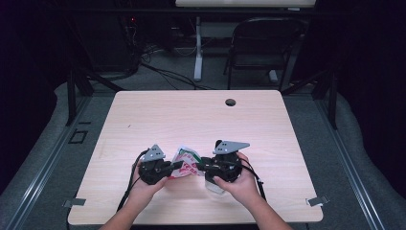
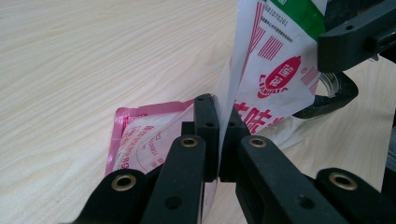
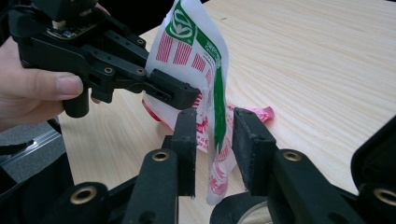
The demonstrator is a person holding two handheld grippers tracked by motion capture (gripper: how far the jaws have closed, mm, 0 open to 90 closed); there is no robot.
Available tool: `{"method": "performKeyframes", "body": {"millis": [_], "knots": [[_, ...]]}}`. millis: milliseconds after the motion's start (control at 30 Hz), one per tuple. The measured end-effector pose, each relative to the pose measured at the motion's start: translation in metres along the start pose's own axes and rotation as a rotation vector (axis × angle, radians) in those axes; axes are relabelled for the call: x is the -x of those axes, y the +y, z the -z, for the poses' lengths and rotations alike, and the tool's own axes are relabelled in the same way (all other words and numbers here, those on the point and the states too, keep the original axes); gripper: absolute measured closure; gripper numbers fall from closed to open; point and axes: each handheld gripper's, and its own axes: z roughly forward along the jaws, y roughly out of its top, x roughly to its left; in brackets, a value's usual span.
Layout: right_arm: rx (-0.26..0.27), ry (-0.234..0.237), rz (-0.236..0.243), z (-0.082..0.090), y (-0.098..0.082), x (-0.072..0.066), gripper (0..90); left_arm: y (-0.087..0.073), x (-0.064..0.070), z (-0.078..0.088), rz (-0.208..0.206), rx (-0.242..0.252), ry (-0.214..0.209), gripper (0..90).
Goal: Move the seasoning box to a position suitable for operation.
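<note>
The wooden table (image 1: 143, 120) was the largest thing in the high view, with a small round hole (image 1: 231, 102) near its far edge and a dark folding chair (image 1: 263, 43) standing behind it on the floor. The person's two forearms came in from the near edge, and both hands met above the near middle of the table.

The left gripper (image 1: 176, 166) was clenched on a white sachet (image 1: 186, 160) with red and green print. In the left gripper view its pads (image 2: 208, 135) pressed from both sides on one edge of the sachet (image 2: 275, 70), which stood upright above the table. So the first grasp was, I think, already made.

The right gripper (image 1: 200, 166) came from the other side. In the right gripper view its jaws stood on either side of the hanging edge of the sachet (image 3: 201, 60), but a gap was visible on each side, so the pads (image 3: 247, 144) did not press it yet. This second grasp looked only half done.

A smaller pink sachet (image 2: 140, 140) lay flat on the table just under the white one and apart from both grippers; its pink end (image 3: 261, 113) showed behind the right jaws. Something round with a clear rim (image 2: 329, 84) was near the right gripper, but I could not tell what it was.

As far as I can judge, the sachet was lifted and held, and what was left was to close the right jaws on it and then to pull or tear it. No opening in the sachet was visible.
</note>
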Motion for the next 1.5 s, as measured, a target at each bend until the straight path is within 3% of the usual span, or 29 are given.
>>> {"method": "performKeyframes", "body": {"millis": [533, 1267, 1500], "knots": [[-0.062, 0.003, -0.003, -0.023, 0.001, 0.0, 76.8, 0.0, -0.001, 0.0, 0.005, 0.004, -0.004, 90.0], [-0.119, 0.006, 0.012, -0.029, 0.007, 0.001, 89.8, -0.001, -0.001, 0.0, 0.006, 0.004, -0.01, 90.0], [-0.121, 0.013, -0.013, -0.029, 0.008, 0.003, 90.0, -0.001, -0.001, 0.0, 0.004, 0.004, -0.011, 89.9]]}}
